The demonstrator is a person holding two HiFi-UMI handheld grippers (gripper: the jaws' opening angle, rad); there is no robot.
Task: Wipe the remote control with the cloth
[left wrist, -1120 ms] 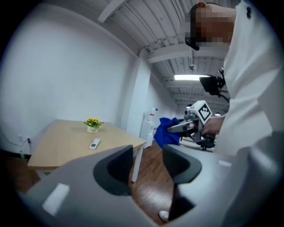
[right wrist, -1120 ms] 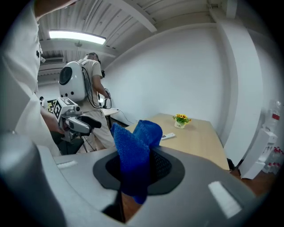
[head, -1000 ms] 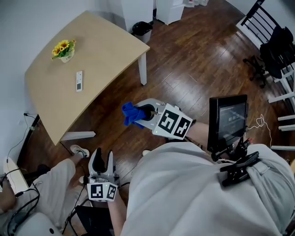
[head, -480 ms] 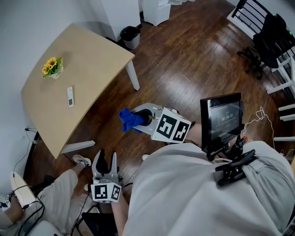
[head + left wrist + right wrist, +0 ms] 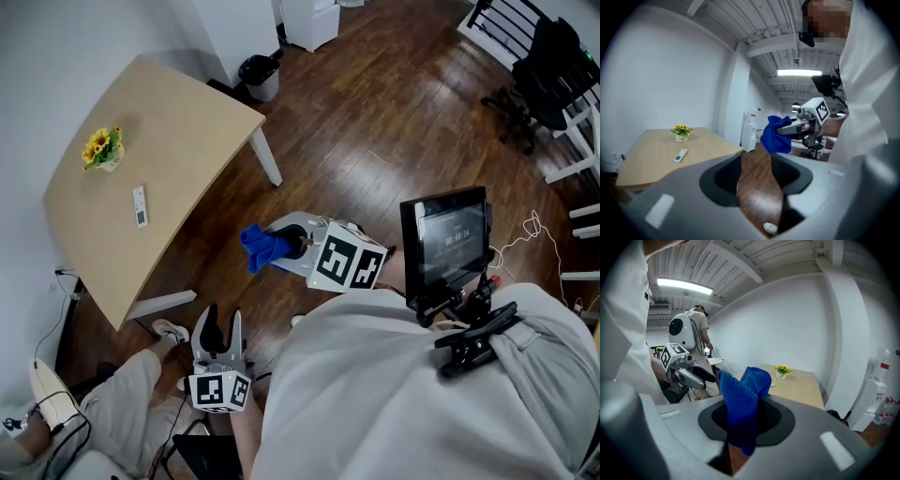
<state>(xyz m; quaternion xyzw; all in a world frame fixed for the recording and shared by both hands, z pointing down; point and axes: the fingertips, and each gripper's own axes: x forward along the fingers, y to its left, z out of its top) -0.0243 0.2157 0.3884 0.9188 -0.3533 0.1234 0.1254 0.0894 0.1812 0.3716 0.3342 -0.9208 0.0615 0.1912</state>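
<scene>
**Head view.** The pale wooden surface fills the upper left, its long edge running diagonally above the dark plank floor. One white leg shows at its near corner. The remote control lies flat on the surface toward the far side, well apart from both tools. A small pot holding yellow flowers stands near it, closer to the wall. Beyond the surface's corner stands a black bin, and I cannot tell what is in it. Open floor stretches from the surface edge to a black chair at the upper right. The right tool hangs over the floor, pointing toward the surface and clamped on a bunched blue cloth. The left tool is lower in the picture, beside a seated person's leg. A small screen is mounted at the wearer's chest.

**Left gripper view.** The jaws are drawn in narrow with nothing held, and only a slim strip of floor shows between them. Ahead, the remote lies on the surface left of the jaws, with the flower pot behind it. The right tool and its cloth hang at the upper right.

**Right gripper view.** The jaws pinch the cloth, which stands up in folds and droops below the pads. The surface edge and the flowers lie beyond it, and the left tool shows at the left.
</scene>
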